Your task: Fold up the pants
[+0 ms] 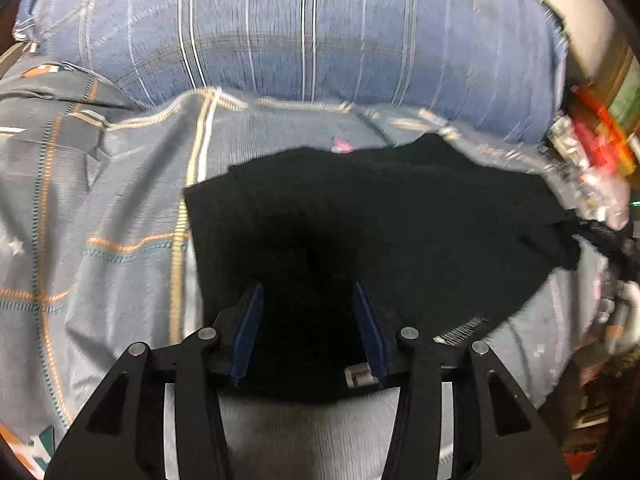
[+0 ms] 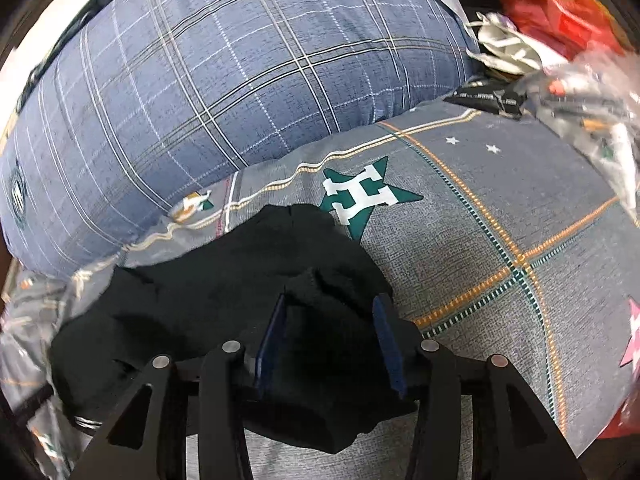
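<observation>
Bedding fills both views: a blue plaid pillow (image 1: pixel 304 40) lies at the far side, and a grey checked sheet (image 2: pixel 500 220) with orange and teal lines is spread beneath the work area. The black pants (image 1: pixel 360 220) are found lying on this sheet, near the pillow's lower edge, already gathered into a compact, roughly rectangular bundle. In the right wrist view the same pants (image 2: pixel 208 292) show a raised, rumpled fold at the near right end.

The task is judged to be well advanced: at least one fold appears made, as no full leg length is seen. Some squaring and flattening of the rumpled end is judged to remain. The exact number of layers cannot be told, the dark cloth hiding its seams.

The left gripper (image 1: pixel 308 300) is held over the near edge of the bundle with its fingers spread apart and nothing pinched between them. The right gripper (image 2: pixel 332 312) is likewise spread wide, its fingers straddling the raised fold without closing on it.

Clutter in red and clear wrapping is noted at the far right (image 2: pixel 560 20); no text on it can be read. A green star (image 2: pixel 364 196) printed on the sheet carries a white letter "H". A small round emblem on the pillow is too blurred to read.
</observation>
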Motion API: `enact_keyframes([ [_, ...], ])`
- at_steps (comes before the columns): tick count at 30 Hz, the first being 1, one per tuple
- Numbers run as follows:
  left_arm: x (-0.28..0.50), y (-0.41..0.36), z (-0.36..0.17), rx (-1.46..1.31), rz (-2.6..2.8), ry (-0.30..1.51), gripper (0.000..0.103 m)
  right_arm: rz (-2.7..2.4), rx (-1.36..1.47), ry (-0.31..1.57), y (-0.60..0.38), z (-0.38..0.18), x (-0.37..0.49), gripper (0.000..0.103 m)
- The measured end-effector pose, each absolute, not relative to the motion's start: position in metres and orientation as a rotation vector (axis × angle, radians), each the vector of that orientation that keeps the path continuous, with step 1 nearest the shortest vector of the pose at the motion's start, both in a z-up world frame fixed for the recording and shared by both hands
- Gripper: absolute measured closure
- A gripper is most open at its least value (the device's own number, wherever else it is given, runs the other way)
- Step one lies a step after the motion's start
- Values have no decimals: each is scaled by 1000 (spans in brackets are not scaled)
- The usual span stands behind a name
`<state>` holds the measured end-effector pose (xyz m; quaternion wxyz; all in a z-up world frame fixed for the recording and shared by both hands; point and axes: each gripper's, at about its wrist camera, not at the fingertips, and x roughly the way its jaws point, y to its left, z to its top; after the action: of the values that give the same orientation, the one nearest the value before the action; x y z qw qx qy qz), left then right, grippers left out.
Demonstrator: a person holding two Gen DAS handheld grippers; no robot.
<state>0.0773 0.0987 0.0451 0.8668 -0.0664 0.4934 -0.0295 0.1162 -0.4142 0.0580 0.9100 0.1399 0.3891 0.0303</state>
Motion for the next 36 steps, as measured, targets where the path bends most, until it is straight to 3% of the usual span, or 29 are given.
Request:
enact_keyframes([
  [2,82,93,40,-101,-27,1045,69,51,281,812,-414,55,119,55],
  [3,81,93,43,-99,-20,1042,91,44,275,816,-413,54,121,55],
  [4,78,98,47,-133,-42,1053,95,36,266,820,-413,53,122,56],
  [6,74,110,54,-217,-86,1067,95,46,239,835,-411,51,125,56],
  [7,70,119,60,-249,-105,1070,95,55,205,847,-408,51,126,64],
  [8,67,127,67,-267,-113,1067,96,61,174,852,-405,51,126,87],
  [9,65,131,72,-273,-114,1064,96,81,164,860,-404,53,126,94],
  [14,54,162,96,-270,-78,1031,96,141,199,831,-409,74,116,95],
  [15,53,167,95,-271,-64,1031,103,139,200,833,-410,76,115,95],
  [26,26,174,72,-265,39,1043,103,97,218,872,-418,56,126,86],
  [28,19,171,78,-275,47,1016,103,100,155,888,-411,56,128,96],
  [36,24,141,92,-273,-13,933,103,124,101,729,-390,106,126,97],
])
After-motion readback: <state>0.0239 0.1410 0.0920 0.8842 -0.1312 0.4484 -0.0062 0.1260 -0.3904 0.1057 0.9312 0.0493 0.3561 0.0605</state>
